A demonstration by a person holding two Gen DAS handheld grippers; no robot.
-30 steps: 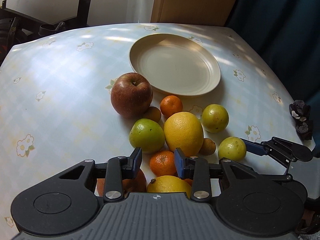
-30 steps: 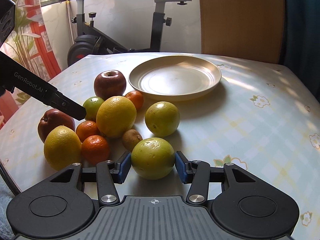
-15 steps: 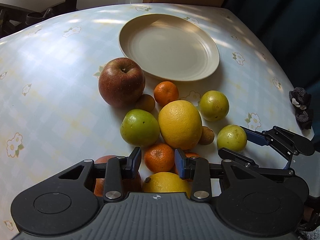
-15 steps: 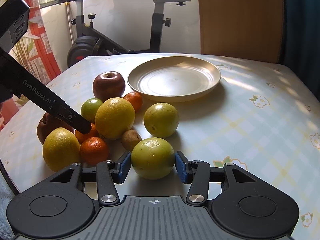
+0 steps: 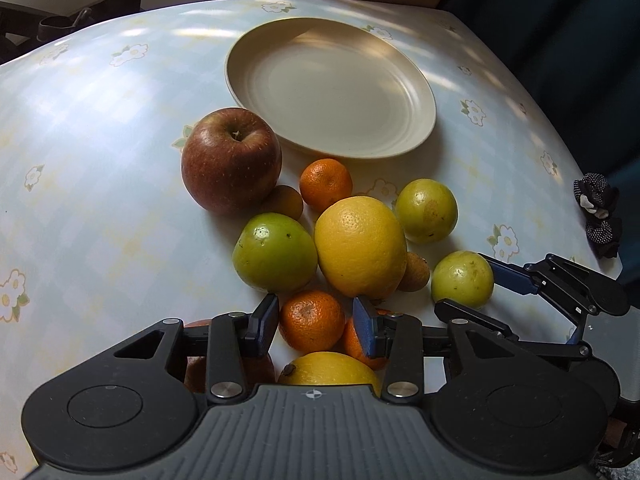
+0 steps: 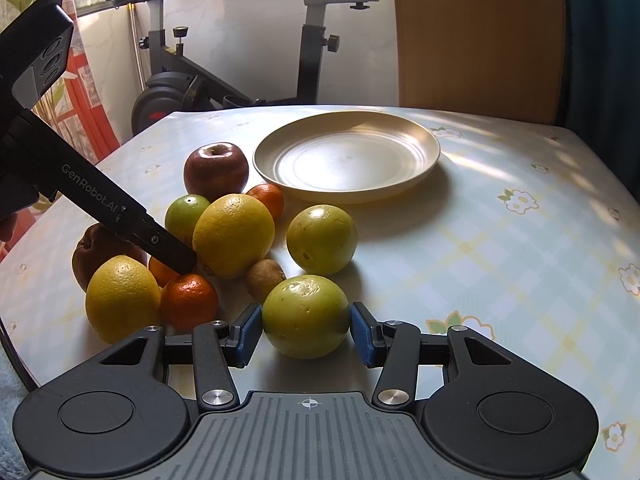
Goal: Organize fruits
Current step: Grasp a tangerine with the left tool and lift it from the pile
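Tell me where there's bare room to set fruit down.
The plate holds nothing. Bare tablecloth lies right of the plate and the green fruits, and left of the red apple in the left wrist view. The fruit cluster before the plate is crowded.

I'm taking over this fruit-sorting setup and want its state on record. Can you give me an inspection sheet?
Surface: table, flowered cloth.
Job's things: plate empty; apple, yellow citrus and other fruit heaped beside it.
Clutter: dotted hair tie at the table's edge.
Grippers: left gripper open, fingers just been opening, tangerine between them untouched; right gripper shut on green fruit.
Cables: nothing seen.
Surroundings: exercise bike, wooden panel.
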